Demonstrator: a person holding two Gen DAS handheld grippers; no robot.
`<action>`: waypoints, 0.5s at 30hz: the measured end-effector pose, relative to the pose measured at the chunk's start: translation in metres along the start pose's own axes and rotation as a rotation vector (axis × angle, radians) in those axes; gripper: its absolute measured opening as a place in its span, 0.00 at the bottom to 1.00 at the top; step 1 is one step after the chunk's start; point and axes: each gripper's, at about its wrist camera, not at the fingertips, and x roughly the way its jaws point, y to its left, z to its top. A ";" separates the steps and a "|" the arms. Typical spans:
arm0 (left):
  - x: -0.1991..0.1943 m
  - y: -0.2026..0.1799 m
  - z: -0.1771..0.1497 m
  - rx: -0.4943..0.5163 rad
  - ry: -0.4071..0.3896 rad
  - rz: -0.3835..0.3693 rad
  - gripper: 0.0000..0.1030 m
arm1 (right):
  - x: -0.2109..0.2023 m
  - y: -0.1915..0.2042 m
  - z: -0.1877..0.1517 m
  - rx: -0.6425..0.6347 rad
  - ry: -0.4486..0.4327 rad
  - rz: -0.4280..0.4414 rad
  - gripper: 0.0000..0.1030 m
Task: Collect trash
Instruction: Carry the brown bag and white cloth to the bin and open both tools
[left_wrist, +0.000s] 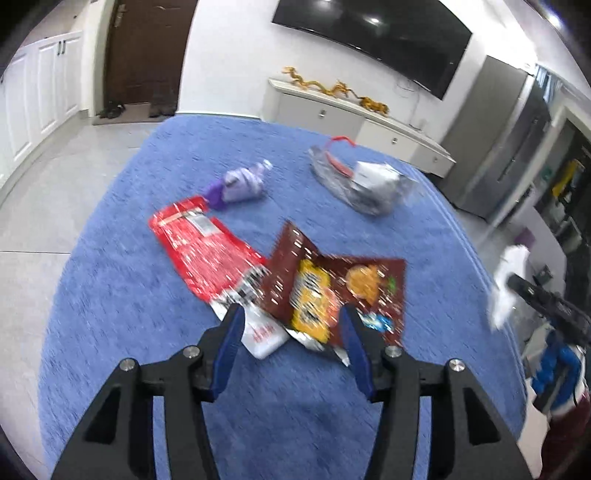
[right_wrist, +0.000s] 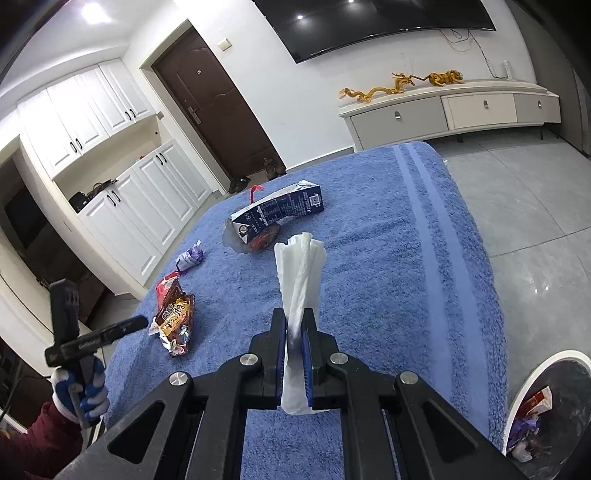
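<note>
Jaws, right: the right gripper (right_wrist: 294, 325) is clamped on a folded white tissue (right_wrist: 299, 266), which stands up between the blue pads and sticks out above and below them.
Jaws, left: the left gripper (left_wrist: 291, 325) is spread wide and empty, hovering low over the near edge of the brown snack wrapper (left_wrist: 332, 284).
Trash on the table: the brown snack wrapper overlaps a red wrapper (left_wrist: 199, 247); farther back lie a crumpled purple wrapper (left_wrist: 240, 182) and a clear plastic bag (left_wrist: 354, 184). From the right wrist, a flattened blue milk carton (right_wrist: 280, 212) rests on that bag. All sit on the blue towel (right_wrist: 369, 258) covering the table.
Bin: a white-rimmed trash bin (right_wrist: 543, 373) stands on the floor beside the table at the right gripper's lower right, already holding some scraps.
Step in hand: by the look of it, the tissue is lifted and ready to be carried to the bin, while the left side lines up on the snack wrapper.
Next move, right: it calls for swinging right and down over the bin's mouth, then parting the fingers so the tissue drops inside.
Next move, left: it calls for lowering until one finger slides under the wrapper's raised edge, then closing.
Risk: thin foil may slip flat on the towel and escape the pinch.
</note>
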 end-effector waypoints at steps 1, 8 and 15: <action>0.004 0.002 0.004 -0.007 0.005 0.001 0.49 | 0.000 -0.001 0.000 0.003 -0.001 0.000 0.08; 0.034 -0.004 0.010 -0.019 0.089 -0.027 0.18 | -0.006 0.000 -0.003 0.000 -0.009 0.004 0.08; 0.016 -0.027 0.006 0.019 0.031 -0.051 0.03 | -0.021 0.009 -0.004 -0.018 -0.033 0.019 0.08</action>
